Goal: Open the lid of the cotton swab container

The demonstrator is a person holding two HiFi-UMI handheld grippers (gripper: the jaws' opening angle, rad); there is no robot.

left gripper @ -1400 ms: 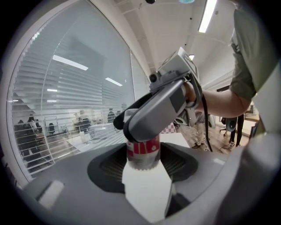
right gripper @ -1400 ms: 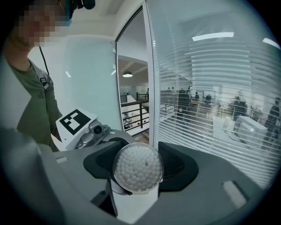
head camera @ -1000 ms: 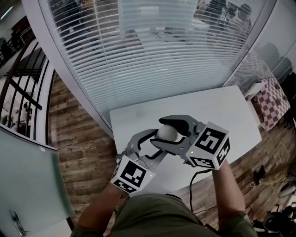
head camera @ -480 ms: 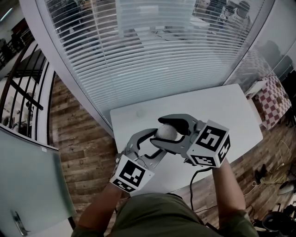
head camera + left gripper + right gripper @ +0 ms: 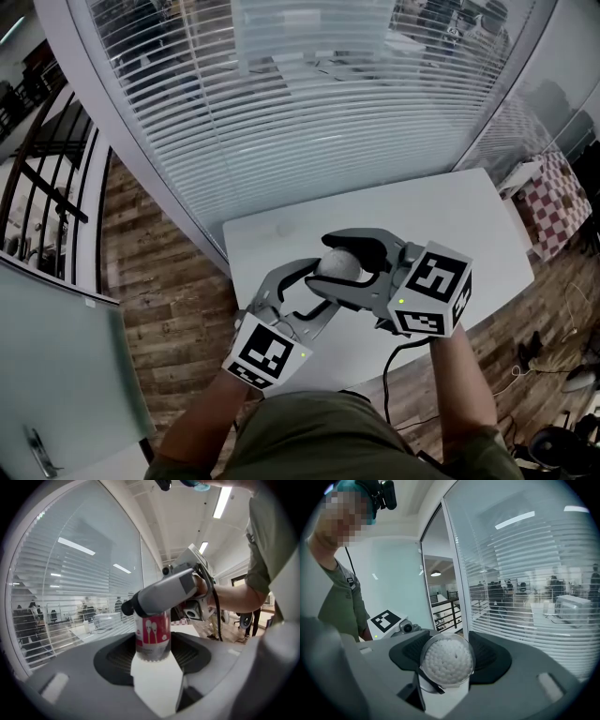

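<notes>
The cotton swab container is a small clear tub with a red label, lifted above the white table. My left gripper comes in from the lower left and is shut on the tub's labelled body. My right gripper comes in from the right and is shut on the round clear lid, through which the white swab tips show. One grey finger of the right gripper crosses the tub's top in the left gripper view. The tub's base is hidden between the jaws.
A curved glass wall with white blinds rises just behind the table. Wooden floor lies to the left. A red-checked cloth sits past the table's right end. A black cable hangs from the right gripper.
The right gripper's marker cube has tipped and slid slightly to the right. The tub and the left gripper have stayed where they were.
</notes>
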